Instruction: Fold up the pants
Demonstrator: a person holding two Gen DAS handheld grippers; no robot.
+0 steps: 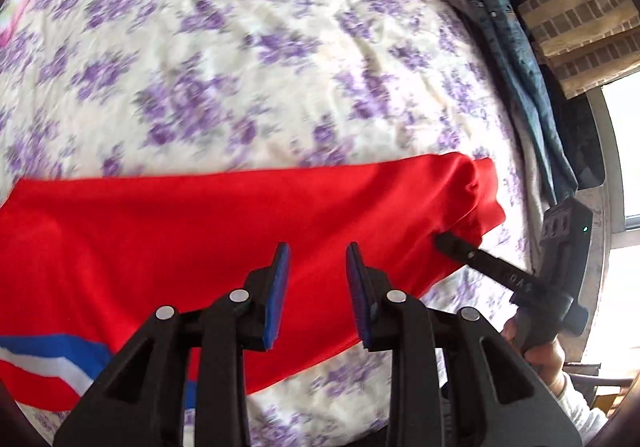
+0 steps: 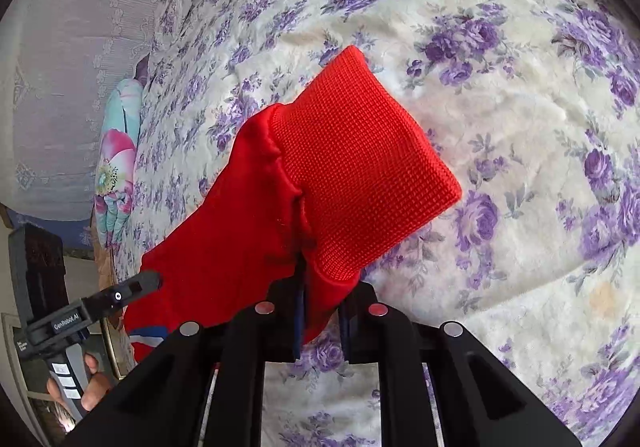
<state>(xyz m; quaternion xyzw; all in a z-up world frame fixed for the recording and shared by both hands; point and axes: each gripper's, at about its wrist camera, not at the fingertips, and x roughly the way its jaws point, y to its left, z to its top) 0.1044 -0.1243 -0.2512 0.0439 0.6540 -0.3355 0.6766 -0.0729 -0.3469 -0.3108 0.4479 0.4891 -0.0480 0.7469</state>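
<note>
Red pants (image 1: 224, 231) stretch across the bed (image 1: 248, 59), cuff end lifted off the sheet. R gripper (image 2: 320, 311) has its fingers (image 2: 298, 323) pinched narrow on the fabric just below the ribbed cuff (image 2: 360, 163), which sticks up past the tips. L gripper (image 1: 318, 295) hangs over the mid-leg, fingers (image 1: 276, 295) wide, gripping nothing. Stripe (image 1: 52, 363) near the L edge. Jeans (image 1: 516, 59) lie along the bed's far edge w/ bare sheet between; pillow (image 2: 116, 167) at the other side.
</note>
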